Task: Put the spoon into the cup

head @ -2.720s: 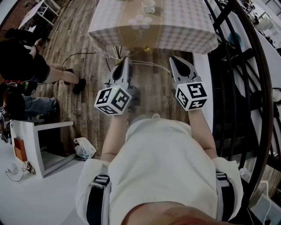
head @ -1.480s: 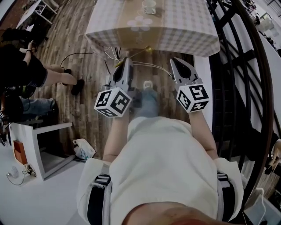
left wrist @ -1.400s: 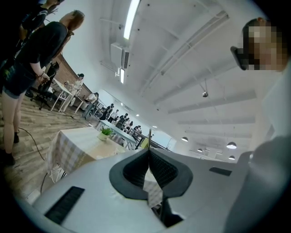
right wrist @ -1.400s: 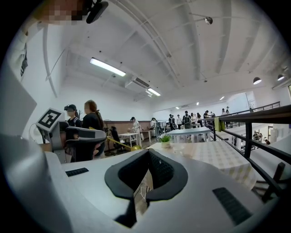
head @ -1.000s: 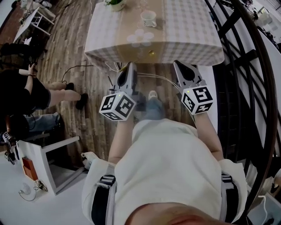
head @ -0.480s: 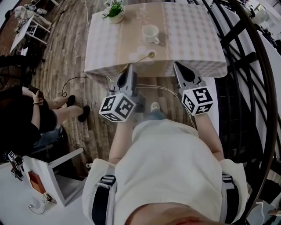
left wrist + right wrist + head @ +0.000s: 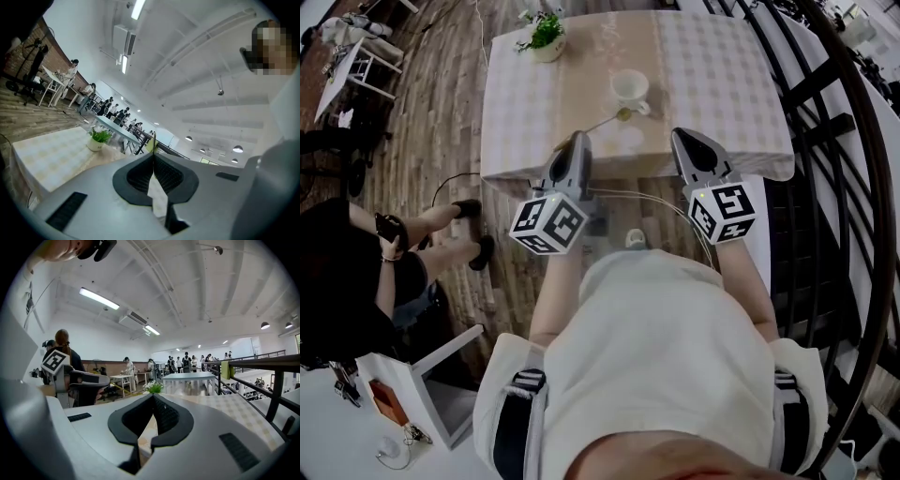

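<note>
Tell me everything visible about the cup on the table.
The cup is small, white and ceramic-looking. It stands upright with its mouth open upward and its handle toward the near right. It sits on the beige runner of the checked table. The spoon lies just in front of it; whether they touch is unclear.

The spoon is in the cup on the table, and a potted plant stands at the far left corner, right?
No. The spoon lies on the table just in front of the cup, not in it, as the head view shows. The potted plant does stand at the far left corner.
</note>
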{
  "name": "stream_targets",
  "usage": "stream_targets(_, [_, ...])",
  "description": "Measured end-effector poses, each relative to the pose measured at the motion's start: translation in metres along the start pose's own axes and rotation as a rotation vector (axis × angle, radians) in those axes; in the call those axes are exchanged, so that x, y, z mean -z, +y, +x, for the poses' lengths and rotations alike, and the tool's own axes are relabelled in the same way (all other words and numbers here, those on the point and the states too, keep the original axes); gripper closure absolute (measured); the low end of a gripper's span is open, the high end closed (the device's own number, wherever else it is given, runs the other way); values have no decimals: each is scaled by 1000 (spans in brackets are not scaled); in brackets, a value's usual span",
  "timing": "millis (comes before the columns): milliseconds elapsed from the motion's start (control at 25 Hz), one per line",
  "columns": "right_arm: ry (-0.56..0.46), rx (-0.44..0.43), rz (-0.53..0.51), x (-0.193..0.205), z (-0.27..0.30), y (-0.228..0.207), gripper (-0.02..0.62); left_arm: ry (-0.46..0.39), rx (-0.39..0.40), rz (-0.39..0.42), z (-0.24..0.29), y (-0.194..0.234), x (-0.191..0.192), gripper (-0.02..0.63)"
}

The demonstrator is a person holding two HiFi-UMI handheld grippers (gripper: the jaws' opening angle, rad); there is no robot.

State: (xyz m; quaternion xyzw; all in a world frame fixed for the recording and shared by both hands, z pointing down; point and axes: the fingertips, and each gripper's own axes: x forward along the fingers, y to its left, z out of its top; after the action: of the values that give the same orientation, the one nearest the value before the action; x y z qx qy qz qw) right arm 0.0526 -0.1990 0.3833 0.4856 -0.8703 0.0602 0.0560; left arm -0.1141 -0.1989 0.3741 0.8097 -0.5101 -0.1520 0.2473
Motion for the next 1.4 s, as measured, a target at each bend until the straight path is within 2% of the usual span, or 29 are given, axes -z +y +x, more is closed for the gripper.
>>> stream_targets(440, [37,19,15,23,22,-8,595,71,3,-8,28,28,20,601])
stream_targets(840, [83,-35,5,33,53,-31,595,120,-54,-43,65,45,42,601])
stream_targets(1040, [102,-61,-4,40,54,-27,595,158,-87,-54,60,54,63,601])
stream_targets(1400, [158,-110,18,66,83,-43,595,232,-153,-68,89,83,98,601])
